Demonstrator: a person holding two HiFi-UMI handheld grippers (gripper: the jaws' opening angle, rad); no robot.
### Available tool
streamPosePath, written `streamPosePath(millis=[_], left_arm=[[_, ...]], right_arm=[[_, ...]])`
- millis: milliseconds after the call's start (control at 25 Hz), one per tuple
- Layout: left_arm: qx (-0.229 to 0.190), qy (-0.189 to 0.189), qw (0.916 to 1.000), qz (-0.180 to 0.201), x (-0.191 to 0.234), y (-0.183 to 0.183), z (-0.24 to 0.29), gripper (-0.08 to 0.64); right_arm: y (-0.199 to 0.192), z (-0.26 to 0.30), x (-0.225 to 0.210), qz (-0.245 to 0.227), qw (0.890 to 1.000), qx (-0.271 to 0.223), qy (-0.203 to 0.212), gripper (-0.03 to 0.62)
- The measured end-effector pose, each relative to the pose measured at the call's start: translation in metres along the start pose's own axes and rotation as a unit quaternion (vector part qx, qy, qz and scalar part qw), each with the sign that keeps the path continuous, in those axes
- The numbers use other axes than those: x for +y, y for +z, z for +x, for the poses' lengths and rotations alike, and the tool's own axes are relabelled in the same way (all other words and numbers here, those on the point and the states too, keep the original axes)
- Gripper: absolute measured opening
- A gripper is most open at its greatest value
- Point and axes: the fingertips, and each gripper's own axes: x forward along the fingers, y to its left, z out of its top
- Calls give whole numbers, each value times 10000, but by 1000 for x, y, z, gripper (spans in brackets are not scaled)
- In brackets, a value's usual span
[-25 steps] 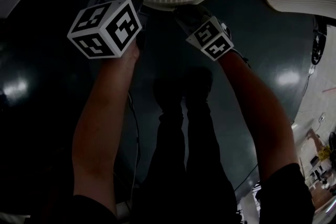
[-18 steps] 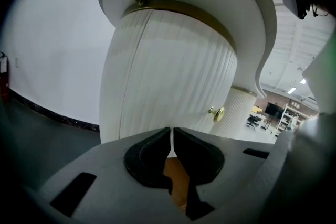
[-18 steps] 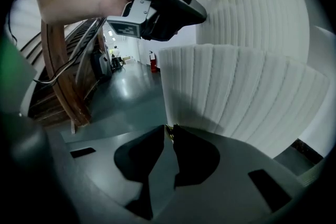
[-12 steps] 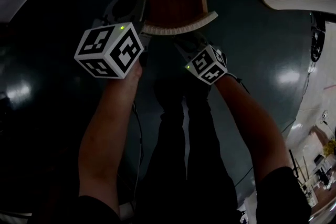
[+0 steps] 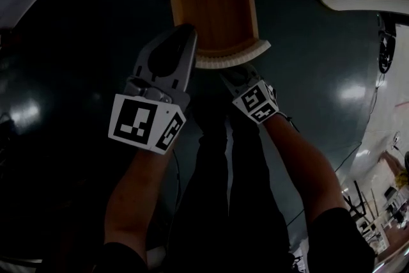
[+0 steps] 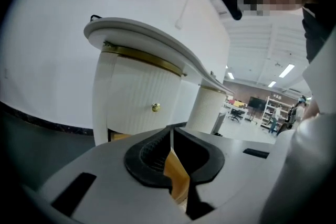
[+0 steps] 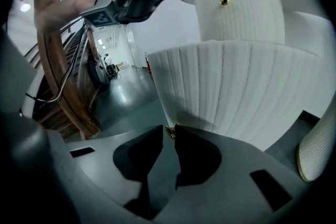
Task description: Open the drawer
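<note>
Because the drawer already stands well out of the white cabinet, the main risk I see is hauling it too far. It could come off its runners and drop its front end to the dark floor, or it could drag the cabinet forward.

A smaller risk sits at the grip. The right tongs are closed on only the small brass knob low on the drawer front, pinched at the very tips. A pull off the drawer's line could let it slip free. The left tongs, raised near the drawer's left front corner, are closed with nothing between them and steady nothing.

The drawer is the cabinet's lower one, under a closed one with its own knob. Its front is curved, white and ribbed. Inside is bare orange-brown wood, empty as far as shown.
</note>
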Motion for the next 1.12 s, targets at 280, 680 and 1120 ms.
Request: streamPosePath(millis=[280, 680, 1120], left_arm=[[328, -69, 9985, 435, -20, -14, -33, 29], [501, -10, 9987, 66, -55, 84, -99, 29], [432, -106, 9989, 137, -130, 226, -188, 28]], right_arm=[[15, -14, 2, 395, 9991, -130, -87, 26], [152, -154, 52, 1060, 9893, -998, 57, 26], [314, -303, 80, 1064, 9847, -1373, 163, 26]])
